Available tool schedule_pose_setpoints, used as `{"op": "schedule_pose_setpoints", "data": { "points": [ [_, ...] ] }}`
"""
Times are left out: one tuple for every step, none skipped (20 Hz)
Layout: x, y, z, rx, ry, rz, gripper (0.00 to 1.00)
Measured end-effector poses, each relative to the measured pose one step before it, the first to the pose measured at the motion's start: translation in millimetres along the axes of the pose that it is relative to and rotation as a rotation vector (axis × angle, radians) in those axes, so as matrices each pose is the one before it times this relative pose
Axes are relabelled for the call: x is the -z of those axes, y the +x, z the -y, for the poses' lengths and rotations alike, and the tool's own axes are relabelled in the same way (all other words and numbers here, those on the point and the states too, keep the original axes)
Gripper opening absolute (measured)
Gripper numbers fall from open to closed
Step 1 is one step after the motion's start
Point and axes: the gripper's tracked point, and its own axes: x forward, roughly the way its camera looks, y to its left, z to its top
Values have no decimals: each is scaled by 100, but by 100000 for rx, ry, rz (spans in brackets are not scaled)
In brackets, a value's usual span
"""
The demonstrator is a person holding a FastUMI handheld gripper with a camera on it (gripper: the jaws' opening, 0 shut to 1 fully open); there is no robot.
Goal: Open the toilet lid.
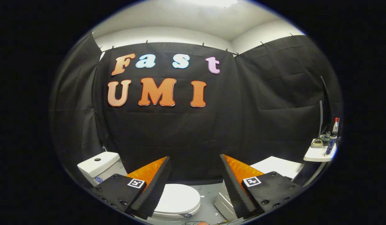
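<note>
1. We see the gripper (195, 187) with its two fingers spread wide apart and nothing between them; each finger has a black ribbed pad, an orange outer face and a black block carrying a square black-and-white marker tag.
2. The toilet lid (177, 197) lies flat and closed on the bowl, low between the fingers and partly hidden behind the left finger's pad (153, 187). A small dark label sits at the lid's front rim, too small for us to read.
3. Right of the lid, behind the right finger, stands a pale ribbed box (224, 203) on the grey floor (208, 200).
4. Left of the lid and beyond it rises the white cistern (100, 167) with a round flush button on top and a small round sticker on its front, unreadable to us.
5. Far to the lid's right, a white shelf (318, 155) holds a red-capped bottle (332, 137) and some smaller items we cannot identify.
</note>
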Motion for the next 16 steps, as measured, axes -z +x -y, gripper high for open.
{"op": "schedule_pose_setpoints", "data": {
  "points": [
    [134, -4, -53, -225, 37, -249, 98],
    [290, -1, -74, -342, 63, -378, 98],
    [389, 184, 8, -510, 13, -667, 98],
    [419, 209, -73, -665, 83, -920, 98],
    [680, 439, -109, -745, 398, -1475, 98],
    [925, 307, -111, -1169, 974, -1871, 98],
    [1075, 479, -251, -1501, 1631, -2384, 98],
    [1315, 542, -243, -1823, 1873, -2733, 98],
    [1352, 624, -29, -1504, 1591, -2843, 99],
    [1537, 742, 332, -482, 1453, -3464, 99],
    [2044, 686, 474, -370, 1951, -4121, 99],
    [1968, 692, 340, -581, 2203, -4443, 99],
    [1854, 1117, 330, -118, 2615, -4233, 100],
    [1822, 1026, 648, 341, 2397, -3719, 100],
    [1772, 887, 703, 585, 2510, -3399, 100],
    [1887, 1049, 554, -145, 2557, -3354, 100]
  ]
}}
